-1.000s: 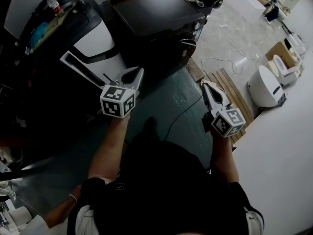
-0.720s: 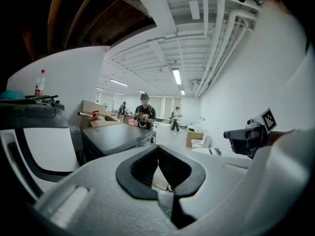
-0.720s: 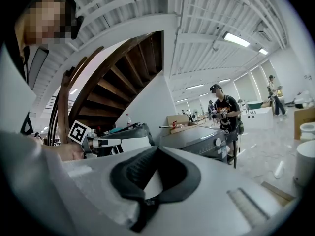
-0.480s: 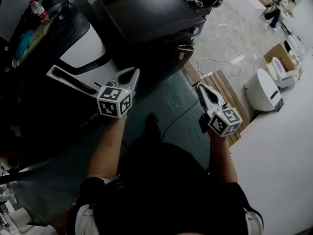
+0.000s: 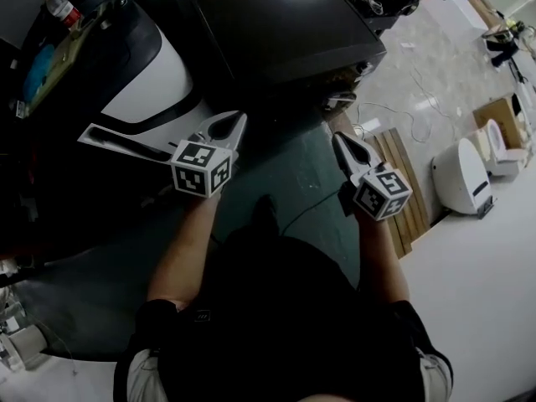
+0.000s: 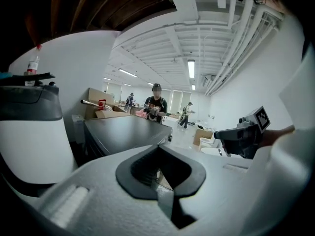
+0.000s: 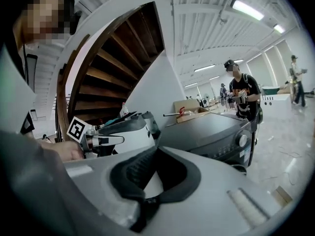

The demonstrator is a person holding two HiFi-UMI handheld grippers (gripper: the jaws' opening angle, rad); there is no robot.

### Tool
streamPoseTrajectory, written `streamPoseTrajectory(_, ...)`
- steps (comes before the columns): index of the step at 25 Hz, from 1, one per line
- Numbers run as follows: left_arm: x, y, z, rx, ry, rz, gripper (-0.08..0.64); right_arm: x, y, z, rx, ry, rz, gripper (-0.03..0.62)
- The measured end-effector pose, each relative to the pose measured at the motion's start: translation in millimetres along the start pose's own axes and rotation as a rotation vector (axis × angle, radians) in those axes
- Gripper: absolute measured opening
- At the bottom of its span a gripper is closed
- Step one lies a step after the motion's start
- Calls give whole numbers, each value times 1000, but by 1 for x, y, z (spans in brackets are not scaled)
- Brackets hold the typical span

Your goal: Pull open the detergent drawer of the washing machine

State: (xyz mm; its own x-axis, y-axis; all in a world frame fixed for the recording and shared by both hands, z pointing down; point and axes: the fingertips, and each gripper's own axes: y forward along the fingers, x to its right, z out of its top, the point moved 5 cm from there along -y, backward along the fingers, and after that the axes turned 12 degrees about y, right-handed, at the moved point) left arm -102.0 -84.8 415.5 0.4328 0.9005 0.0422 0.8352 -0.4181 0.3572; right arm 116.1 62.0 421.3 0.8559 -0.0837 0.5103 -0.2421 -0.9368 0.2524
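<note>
The dark grey washing machine (image 5: 289,23) stands ahead at the top of the head view. The right gripper view shows its front control panel with a round knob (image 7: 241,140); I cannot make out the detergent drawer. My left gripper (image 5: 234,126) is shut and holds nothing, a short way in front of the machine's left corner. Over the green floor, my right gripper (image 5: 338,141) is also shut and empty, near the machine's right front corner. Both point at the machine (image 6: 123,132) without touching it. Each gripper shows in the other's view: the right gripper (image 6: 246,132) and the left gripper (image 7: 98,140).
A white and black appliance (image 5: 146,78) with a bottle (image 5: 61,8) on it stands left of the washing machine. A wooden pallet (image 5: 402,182), white toilet units (image 5: 461,170) and a floor cable (image 5: 310,199) lie to the right. Several people (image 6: 156,102) stand behind.
Both grippers have moved forward towards the washing machine, which now looks larger and nearer in the head view. Both stay shut and empty.
</note>
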Motion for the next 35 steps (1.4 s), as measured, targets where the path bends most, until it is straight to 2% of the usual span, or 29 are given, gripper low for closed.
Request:
streamPoseTrajectory(7,-44,30,2,-31,-26,23,12,21,72,21,-60,8,50,3)
streamPoseTrajectory(11,-59,48,-1,-46,-62,56,12,38,100,26,-126,-3,83,3)
streamPoseTrajectory(17,-79,75,-9,-82,-140,170,12,77,150,40,-241,-30,159,3)
streamPoseTrajectory(24,-71,105,-16,-138,-221,287,12,111,195,32,-411,-83,277,5)
streamPoseTrajectory(26,-66,113,-20,-153,-242,317,12,123,203,25,-464,-93,300,51)
streamPoseTrajectory(32,-58,123,-45,-190,-294,402,14,148,225,12,-535,-102,339,94)
streamPoseTrajectory(35,-57,122,-65,-201,-340,406,15,152,232,1,-565,-108,328,112)
